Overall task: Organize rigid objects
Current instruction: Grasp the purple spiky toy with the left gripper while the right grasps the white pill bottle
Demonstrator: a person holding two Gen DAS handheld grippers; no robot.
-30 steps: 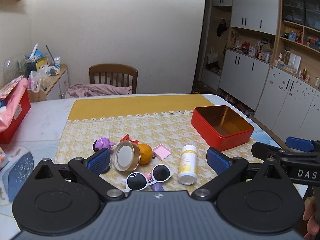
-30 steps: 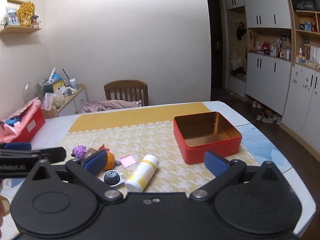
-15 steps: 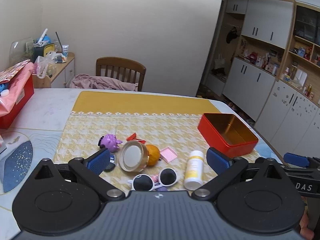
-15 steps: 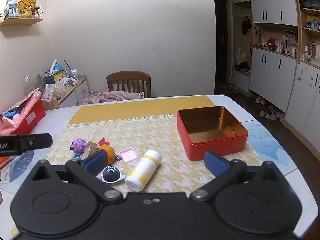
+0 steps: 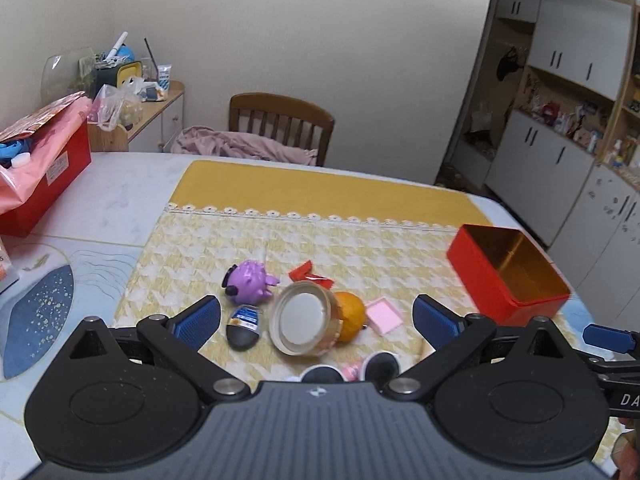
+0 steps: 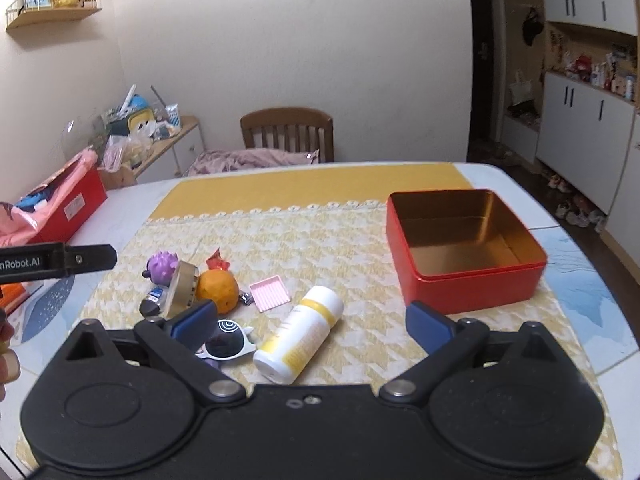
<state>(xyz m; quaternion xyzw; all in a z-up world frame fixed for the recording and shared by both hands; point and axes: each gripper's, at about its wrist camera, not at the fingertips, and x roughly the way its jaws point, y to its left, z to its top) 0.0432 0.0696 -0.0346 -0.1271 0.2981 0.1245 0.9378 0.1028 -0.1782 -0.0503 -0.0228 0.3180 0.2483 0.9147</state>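
Both hand-held grippers wide, empty; sunglasses [image 6: 228,342], white bottle [image 6: 300,334] crowd right one; red tin [image 6: 464,248] apart.

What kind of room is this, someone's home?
Most likely a home dining room: a cloth-covered table with a wooden chair behind it, white cupboards with cluttered shelves, and shoes on the floor.

- Red tin [image 6: 464,276]: open, gold inside, empty, upright at right.
- White-and-yellow bottle [image 6: 300,334]: lying on its side.
- Clustered at left: purple toy [image 5: 249,282], orange [image 5: 349,315], round gold-rimmed jar [image 5: 306,322], pink tray [image 6: 269,293], sunglasses [image 6: 226,344].
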